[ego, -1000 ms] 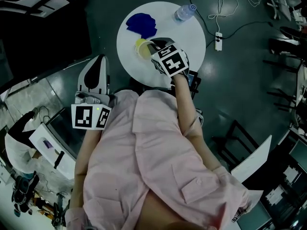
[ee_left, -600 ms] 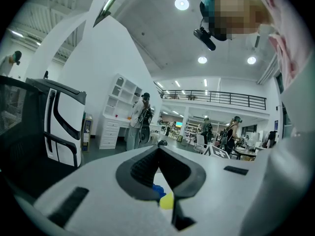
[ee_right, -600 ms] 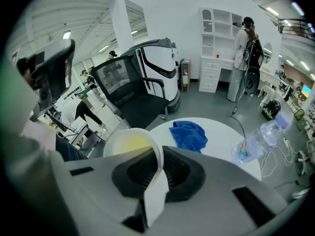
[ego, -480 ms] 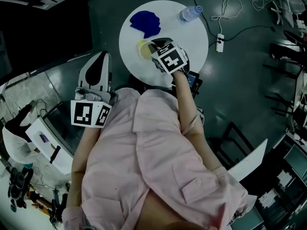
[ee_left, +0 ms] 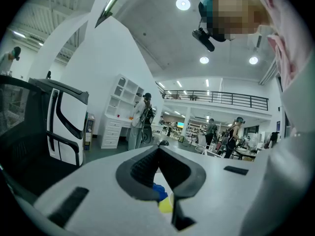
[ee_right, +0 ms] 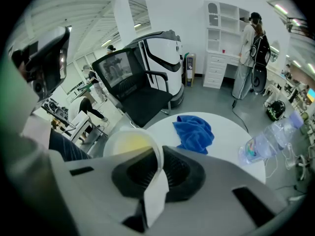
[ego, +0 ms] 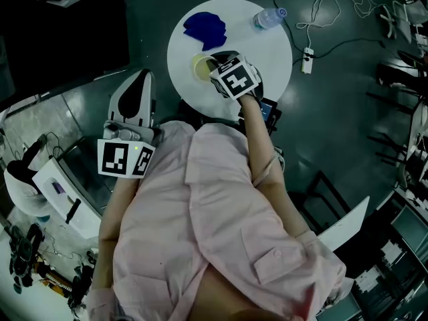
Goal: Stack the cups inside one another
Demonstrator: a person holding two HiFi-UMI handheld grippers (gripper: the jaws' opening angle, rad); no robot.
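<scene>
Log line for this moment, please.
right gripper: shut on cup rim | left gripper: shut, empty, off table | blue cloth: apart from cup

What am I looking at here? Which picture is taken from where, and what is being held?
No robot: a person holds a gripper in each hand. The head view comes from a camera on the person's head, looking down; the other two come from cameras riding on the grippers. On the round white table lie a blue cloth and a plastic bottle. The right gripper has its jaws shut on the wall of a yellowish cup. The left gripper, away from the table, has its jaws together with nothing between.
</scene>
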